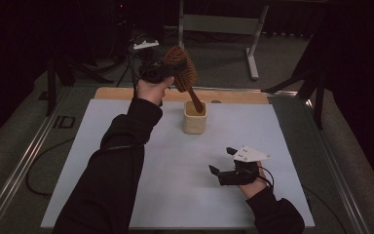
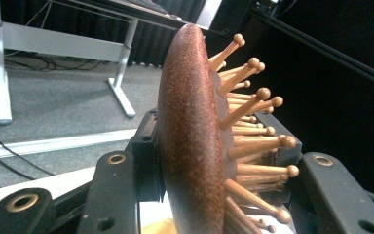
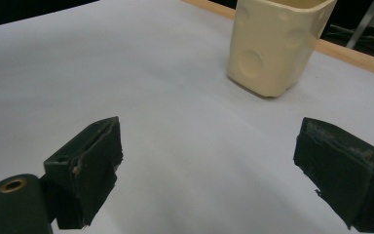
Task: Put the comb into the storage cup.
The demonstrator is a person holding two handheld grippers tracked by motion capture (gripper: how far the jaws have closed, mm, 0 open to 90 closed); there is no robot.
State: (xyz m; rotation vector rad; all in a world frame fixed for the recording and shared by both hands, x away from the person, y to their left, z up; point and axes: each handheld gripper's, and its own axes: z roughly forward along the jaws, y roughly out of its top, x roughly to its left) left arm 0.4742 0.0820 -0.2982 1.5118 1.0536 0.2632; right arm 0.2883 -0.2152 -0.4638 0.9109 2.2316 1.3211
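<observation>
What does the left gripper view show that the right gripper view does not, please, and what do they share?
Left gripper view alone: the wooden hairbrush clamped by its head between the left hand-held gripper, its pins pointing right, with a grey floor and a white table frame behind. Right gripper view alone: the open right hand-held gripper over the white table cover, facing the cream cup. Shared: black jaws rising from below.

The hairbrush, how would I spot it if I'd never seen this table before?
Find the big white sheet that covers the table, then the cream cup near its far edge. The hairbrush rises tilted from that cup, handle end down in it, its head clamped in the left gripper. It is reddish-brown wood with round-tipped wooden pins.
</observation>
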